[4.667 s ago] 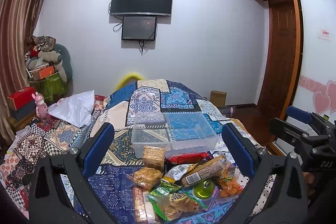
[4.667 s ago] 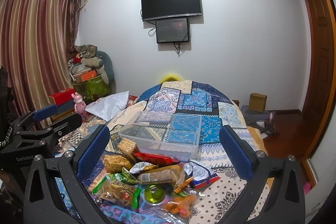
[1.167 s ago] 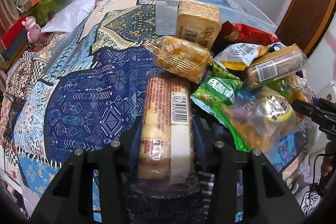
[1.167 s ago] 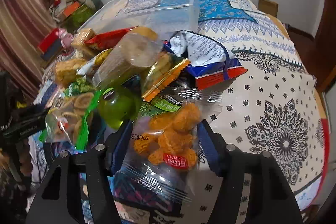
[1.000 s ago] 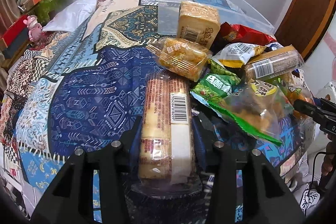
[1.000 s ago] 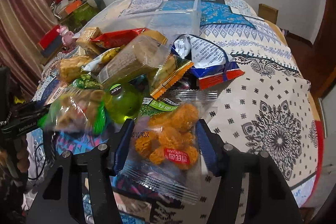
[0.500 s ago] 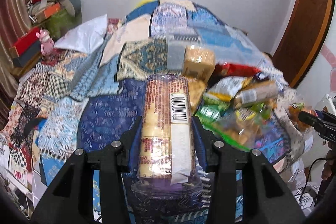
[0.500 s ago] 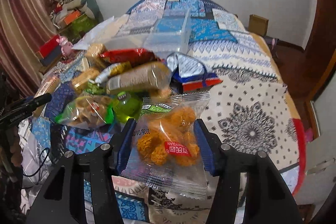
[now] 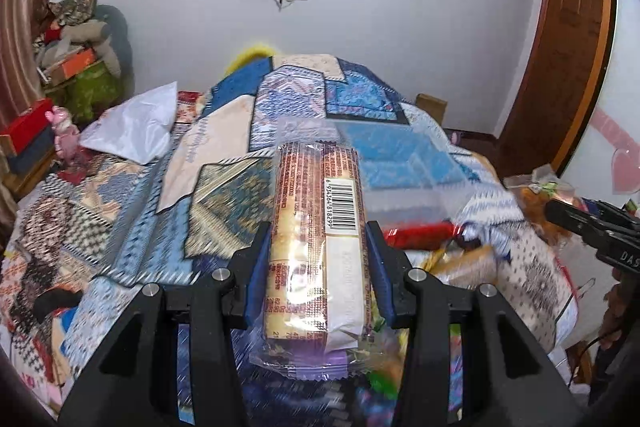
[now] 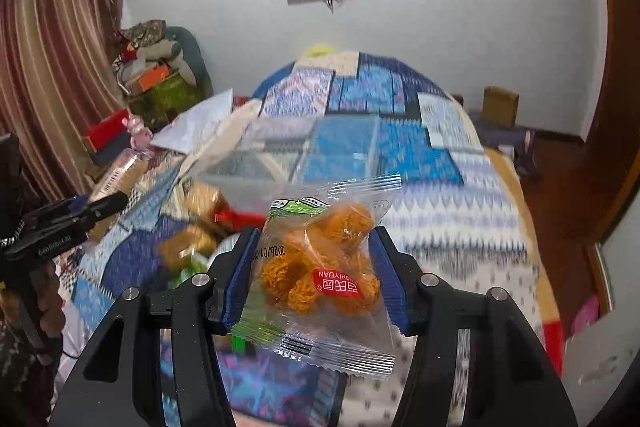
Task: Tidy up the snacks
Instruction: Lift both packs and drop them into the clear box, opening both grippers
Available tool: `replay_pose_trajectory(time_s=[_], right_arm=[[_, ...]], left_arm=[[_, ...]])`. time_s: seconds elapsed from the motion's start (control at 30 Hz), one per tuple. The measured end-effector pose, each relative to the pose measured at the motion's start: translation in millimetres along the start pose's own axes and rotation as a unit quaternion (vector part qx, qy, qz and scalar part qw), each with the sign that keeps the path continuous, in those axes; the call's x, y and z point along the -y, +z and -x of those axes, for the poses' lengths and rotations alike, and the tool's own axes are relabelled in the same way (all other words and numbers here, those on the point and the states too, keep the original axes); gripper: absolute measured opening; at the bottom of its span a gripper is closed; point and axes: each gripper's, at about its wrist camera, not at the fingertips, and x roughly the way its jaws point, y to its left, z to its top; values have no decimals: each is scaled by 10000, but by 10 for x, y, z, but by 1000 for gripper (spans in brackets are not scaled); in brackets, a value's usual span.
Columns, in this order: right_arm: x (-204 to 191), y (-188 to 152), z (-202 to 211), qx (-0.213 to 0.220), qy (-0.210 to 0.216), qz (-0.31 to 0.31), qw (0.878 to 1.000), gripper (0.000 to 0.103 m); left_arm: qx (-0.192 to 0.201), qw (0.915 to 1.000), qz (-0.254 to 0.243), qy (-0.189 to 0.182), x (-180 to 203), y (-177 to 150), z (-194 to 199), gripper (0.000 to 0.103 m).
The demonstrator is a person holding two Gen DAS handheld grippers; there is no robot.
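Both packets have come up off the snack pile since a second ago, and the views now take in the far wall where they earlier looked down on the bed. The left hand-held gripper (image 9: 318, 267) points level and forward, its blue pads clamped on the sides of a long biscuit packet (image 9: 318, 227) that stands lengthwise between them, barcode up, held above the bed. The right hand-held gripper (image 10: 316, 275) is likewise level, closed on a clear bag of orange snack balls (image 10: 324, 267), raised clear of the quilt (image 10: 440, 187). Ahead of each packet and lower lies the clear plastic box (image 10: 304, 155), blurred by motion. The remaining snacks (image 10: 200, 227) sit below and left of the right hand-held gripper, between it and the box. Off to its left, the left hand-held gripper shows with its packet.
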Motion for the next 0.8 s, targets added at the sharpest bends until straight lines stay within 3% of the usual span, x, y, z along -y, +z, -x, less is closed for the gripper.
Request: replay_pose_trajectory(time_s=[0.37,0.8], right_arm=[[-1,493,-568,169,6,71,9998,53],[24,649,-1438,-513,58,26,9987,53]], left_arm=[[-331,9993,25,-172,46,498,-776,44],[-747,9972,0,-101,5,669,-1481,44]])
